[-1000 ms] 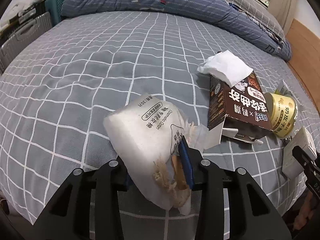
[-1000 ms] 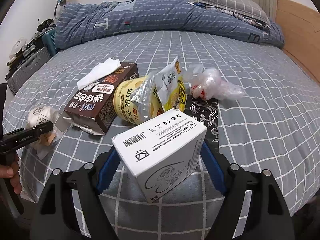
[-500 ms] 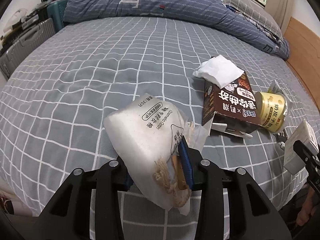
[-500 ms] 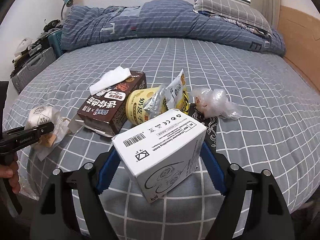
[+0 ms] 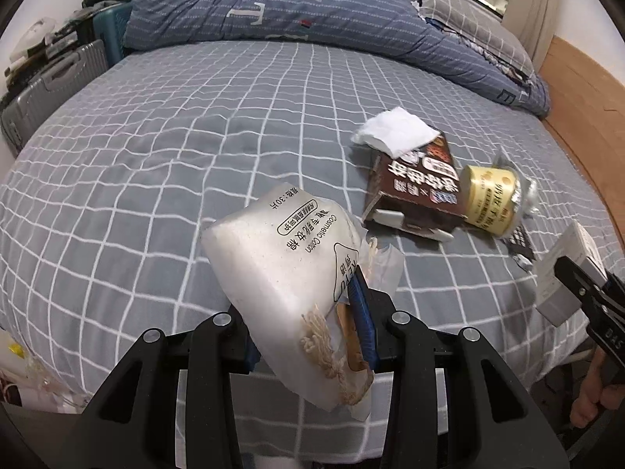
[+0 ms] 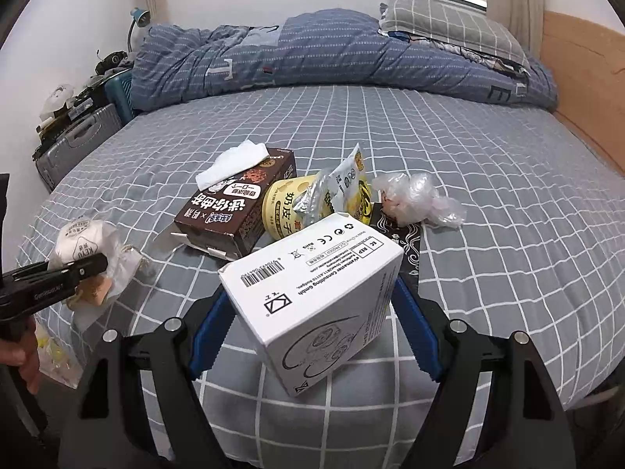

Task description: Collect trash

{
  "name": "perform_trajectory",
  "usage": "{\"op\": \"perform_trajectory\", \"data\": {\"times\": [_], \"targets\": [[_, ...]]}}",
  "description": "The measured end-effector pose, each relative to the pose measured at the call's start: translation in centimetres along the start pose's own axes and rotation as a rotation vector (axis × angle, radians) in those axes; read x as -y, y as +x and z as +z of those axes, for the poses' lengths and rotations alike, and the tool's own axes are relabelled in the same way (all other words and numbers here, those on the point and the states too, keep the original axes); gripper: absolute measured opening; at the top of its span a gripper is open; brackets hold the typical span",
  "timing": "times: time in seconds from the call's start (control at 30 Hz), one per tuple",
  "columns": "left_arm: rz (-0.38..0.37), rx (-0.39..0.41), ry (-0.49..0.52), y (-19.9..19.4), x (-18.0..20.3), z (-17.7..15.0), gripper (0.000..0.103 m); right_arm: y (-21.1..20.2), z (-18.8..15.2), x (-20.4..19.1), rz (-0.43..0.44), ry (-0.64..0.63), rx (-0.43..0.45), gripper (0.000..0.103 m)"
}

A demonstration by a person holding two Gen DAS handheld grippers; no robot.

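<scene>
Left hand-held gripper [image 5: 308, 336] clamps cotton-pad bag [image 5: 285, 273]; right hand-held gripper [image 6: 316, 332], wide, grips white box [image 6: 312, 293].

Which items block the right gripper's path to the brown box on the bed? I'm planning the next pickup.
The right gripper is already full: it is shut on the white carton, which sits directly before the brown box. Nothing else lies between.
</scene>
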State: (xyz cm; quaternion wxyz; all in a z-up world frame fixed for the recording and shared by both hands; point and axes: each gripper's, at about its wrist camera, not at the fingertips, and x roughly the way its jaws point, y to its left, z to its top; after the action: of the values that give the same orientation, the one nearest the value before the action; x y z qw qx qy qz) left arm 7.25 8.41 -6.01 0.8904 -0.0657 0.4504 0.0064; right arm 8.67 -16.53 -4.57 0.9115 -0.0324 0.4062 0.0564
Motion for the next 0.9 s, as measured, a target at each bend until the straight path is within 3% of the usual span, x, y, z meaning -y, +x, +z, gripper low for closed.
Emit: {"op": "perform_trajectory", "data": {"times": [0.9], "targets": [[-0.041, 0.005, 0.029, -3.9, 3.5, -7.2, 0.038, -4.8, -3.9, -2.8, 0.024, -0.061, 0.013, 0.075]]}}
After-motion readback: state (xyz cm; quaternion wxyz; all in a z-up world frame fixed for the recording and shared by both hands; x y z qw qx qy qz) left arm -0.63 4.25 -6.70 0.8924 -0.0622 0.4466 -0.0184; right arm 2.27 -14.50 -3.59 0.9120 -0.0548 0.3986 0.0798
